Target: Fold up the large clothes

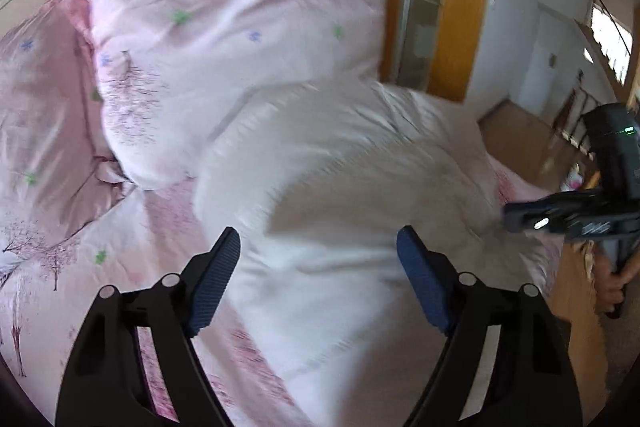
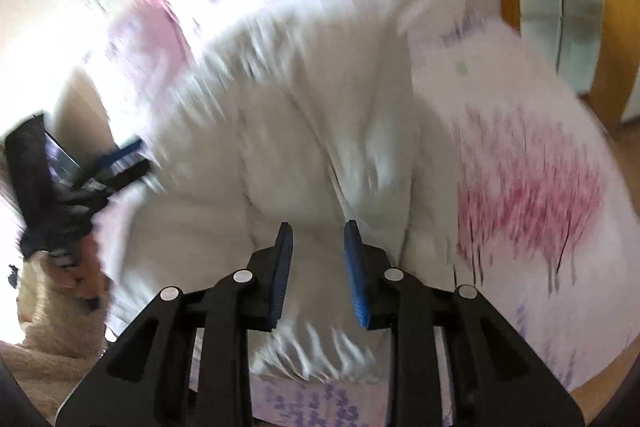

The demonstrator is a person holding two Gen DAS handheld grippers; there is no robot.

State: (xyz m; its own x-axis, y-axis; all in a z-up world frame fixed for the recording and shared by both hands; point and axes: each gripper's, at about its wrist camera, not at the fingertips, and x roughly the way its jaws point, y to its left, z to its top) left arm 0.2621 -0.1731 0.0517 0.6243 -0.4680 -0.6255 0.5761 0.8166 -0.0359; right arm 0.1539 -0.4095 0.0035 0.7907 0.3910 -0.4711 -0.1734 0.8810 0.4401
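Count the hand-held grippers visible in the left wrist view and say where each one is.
2. The left hand-held gripper fills the bottom foreground, jaws wide apart over the white garment. The right hand-held gripper comes in from the right edge, at the garment's far side.

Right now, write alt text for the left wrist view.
A white padded garment lies bunched on a pink floral bedsheet, between the open left gripper. A pink pillow sits behind; the right gripper enters at right.

The left gripper point(image 1: 318, 247) is spread wide and empty, while the right gripper point(image 2: 318, 239) stands narrowly parted.
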